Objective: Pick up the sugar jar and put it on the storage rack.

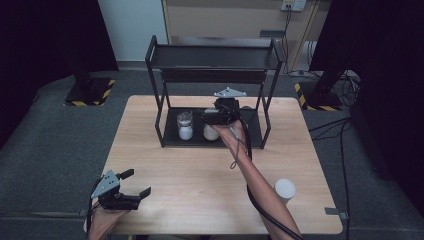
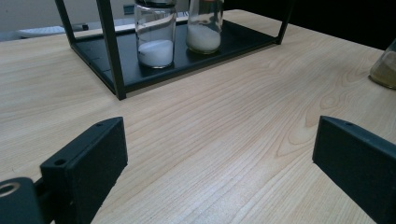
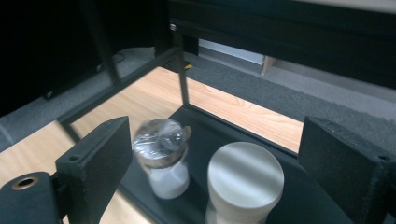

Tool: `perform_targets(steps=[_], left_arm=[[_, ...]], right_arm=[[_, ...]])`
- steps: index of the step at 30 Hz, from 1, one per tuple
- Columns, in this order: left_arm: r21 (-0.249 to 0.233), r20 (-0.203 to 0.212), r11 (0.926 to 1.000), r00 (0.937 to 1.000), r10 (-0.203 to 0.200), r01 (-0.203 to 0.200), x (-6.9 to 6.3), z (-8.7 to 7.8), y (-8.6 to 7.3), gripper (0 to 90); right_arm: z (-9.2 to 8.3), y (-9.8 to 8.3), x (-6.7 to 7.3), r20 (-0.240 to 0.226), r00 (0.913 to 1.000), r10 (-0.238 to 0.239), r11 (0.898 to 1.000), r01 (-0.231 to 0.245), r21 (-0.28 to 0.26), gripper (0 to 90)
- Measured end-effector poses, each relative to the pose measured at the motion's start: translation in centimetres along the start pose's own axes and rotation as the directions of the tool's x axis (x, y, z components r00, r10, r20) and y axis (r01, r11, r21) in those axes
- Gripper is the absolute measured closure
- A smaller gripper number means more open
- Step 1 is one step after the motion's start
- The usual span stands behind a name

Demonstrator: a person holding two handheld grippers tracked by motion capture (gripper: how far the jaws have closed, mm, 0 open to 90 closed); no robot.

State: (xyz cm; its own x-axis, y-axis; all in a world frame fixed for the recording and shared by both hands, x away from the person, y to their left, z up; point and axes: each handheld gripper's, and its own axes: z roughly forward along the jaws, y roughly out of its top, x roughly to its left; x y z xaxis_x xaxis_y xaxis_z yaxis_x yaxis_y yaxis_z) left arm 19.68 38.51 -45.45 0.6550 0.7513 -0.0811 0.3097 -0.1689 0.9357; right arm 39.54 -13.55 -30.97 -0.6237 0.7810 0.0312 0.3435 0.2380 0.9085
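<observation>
- I found no readable label or writing on either jar.
- White-lidded jar: clear glass, white powder in the bottom, flat white cap; stood on the black rack's lower shelf, below and between my right gripper fingers, untouched.
- Right jaws stood released, gripping nothing.
- Clear-stoppered jar stood just beside it, nearer the left finger.
- Left gripper: jaws wide, over bare table.
</observation>
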Motion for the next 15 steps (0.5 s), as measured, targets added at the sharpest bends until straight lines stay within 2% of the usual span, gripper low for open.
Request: perform_targets(steps=[4, 9, 13, 15], left_arm=[[-0.005, 0.001, 1.0, 1.0, -0.007, 0.007, 0.1, -0.1, -0.1, 2.1], [-0.005, 0.003, 0.9999, 0.9999, -0.012, 0.012, 0.2, -0.1, -0.1, 2.1], [-0.004, 0.005, 0.9999, 0.9999, -0.013, 0.013, 0.2, -0.1, -0.1, 2.1], [-0.005, 0.005, 0.9999, 0.9999, -0.014, 0.014, 0.2, -0.1, -0.1, 2.1]], right_arm=[[-2.0, 0.6, -0.3, -0.036, 0.9988, -0.032, 0.999, 0.032, -0.021, 8.8], [-5.0, 1.3, -0.4, -0.053, 0.9949, -0.085, 0.995, 0.083, -0.046, 9.1], [-7.4, 1.2, -0.9, -0.075, 0.9926, -0.096, 0.993, 0.09, -0.081, 9.0], [-8.4, 1.2, -1.2, -0.092, 0.9922, -0.084, 0.993, 0.076, -0.087, 8.9]])
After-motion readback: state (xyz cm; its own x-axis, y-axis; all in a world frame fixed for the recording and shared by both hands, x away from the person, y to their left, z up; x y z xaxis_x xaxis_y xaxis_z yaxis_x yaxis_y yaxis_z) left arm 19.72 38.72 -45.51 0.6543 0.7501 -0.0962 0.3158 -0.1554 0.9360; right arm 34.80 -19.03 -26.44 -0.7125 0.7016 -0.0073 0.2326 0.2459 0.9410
